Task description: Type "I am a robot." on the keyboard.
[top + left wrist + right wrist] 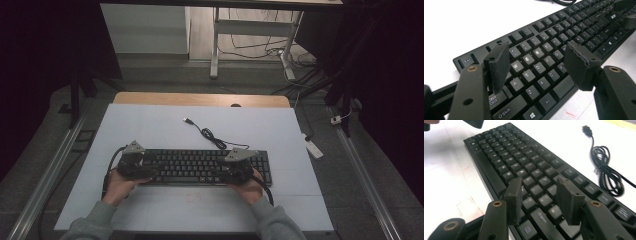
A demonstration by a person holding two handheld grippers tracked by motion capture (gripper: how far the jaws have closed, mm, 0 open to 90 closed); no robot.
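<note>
A black keyboard (200, 165) lies flat on the white table top (165, 125), running left to right near the person. Its cable (207, 134) coils behind it and ends in a loose USB plug (188, 120). My left gripper (146, 170) hovers over the keyboard's left end. In the left gripper view its jaws (536, 53) stand open above the letter keys (536, 53), pressing on nothing. My right gripper (232, 172) is over the keyboard's right part. In the right gripper view it (539, 183) stands open just above the keys, the cable (604, 170) off to its right.
The white sheet covers a wooden table whose far edge (200, 98) shows bare. Metal rails (45, 175) run along both sides of the table. A white power strip (314, 148) lies on the floor at the right, with desk legs (215, 45) and cables beyond.
</note>
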